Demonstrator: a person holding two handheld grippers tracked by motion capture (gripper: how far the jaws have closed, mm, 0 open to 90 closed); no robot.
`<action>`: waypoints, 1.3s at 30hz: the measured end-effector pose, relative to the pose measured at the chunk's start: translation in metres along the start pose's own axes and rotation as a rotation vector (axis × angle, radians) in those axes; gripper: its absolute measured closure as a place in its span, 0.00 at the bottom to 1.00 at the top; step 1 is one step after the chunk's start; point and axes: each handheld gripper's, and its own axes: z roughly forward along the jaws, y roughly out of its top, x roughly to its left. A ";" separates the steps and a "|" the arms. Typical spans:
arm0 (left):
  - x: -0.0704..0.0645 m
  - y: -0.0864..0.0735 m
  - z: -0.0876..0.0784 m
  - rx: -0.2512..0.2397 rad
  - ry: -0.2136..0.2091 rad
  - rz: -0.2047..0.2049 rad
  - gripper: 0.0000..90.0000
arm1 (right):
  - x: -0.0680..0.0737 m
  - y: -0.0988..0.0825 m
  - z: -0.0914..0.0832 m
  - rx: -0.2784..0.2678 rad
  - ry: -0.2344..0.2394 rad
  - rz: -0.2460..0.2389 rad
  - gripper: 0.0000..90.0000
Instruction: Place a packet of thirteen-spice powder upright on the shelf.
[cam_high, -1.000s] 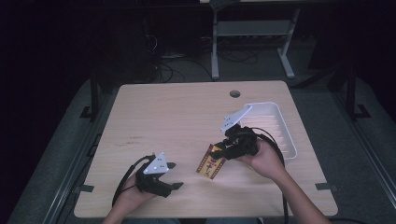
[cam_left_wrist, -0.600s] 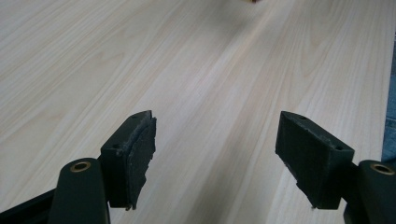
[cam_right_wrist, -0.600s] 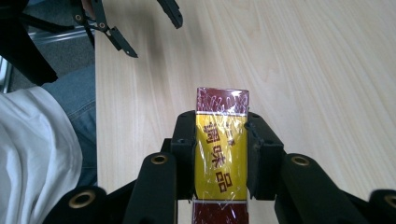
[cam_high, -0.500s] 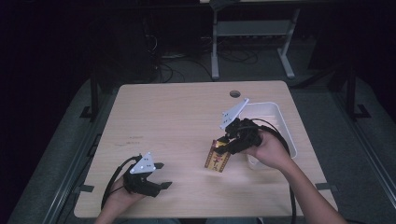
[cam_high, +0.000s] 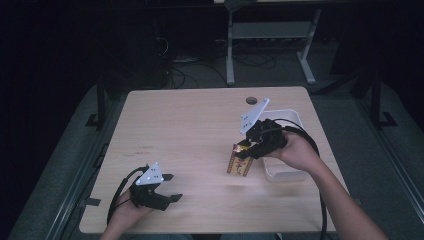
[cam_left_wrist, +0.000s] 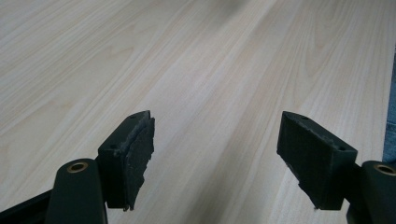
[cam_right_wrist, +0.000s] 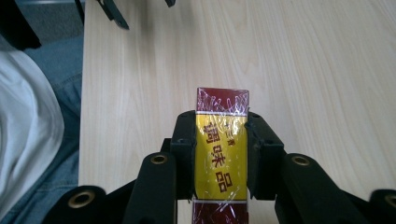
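Yellow-and-red packet: clamped between the right gripper jaws, at 9 o'clock of the white bin. Left gripper: jaws wide apart, empty, over the table.

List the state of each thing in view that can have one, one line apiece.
Left tool: open, nothing between its jaws, low over the table.
Right tool: shut on the packet.
Packet: red and yellow, wrapped in film, gripped across its yellow band.
White bin: upright on the table near the right edge; contents hidden.
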 end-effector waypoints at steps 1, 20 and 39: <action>0.000 0.000 0.000 0.000 0.001 0.000 0.29 | 0.000 0.000 -0.002 0.004 -0.002 -0.005 0.75; 0.002 0.000 0.000 -0.003 -0.004 -0.007 0.28 | -0.009 -0.016 -0.023 0.055 -0.030 -0.071 0.75; 0.004 -0.002 0.000 -0.007 -0.007 -0.018 0.27 | -0.019 -0.036 -0.039 0.111 -0.036 -0.101 0.75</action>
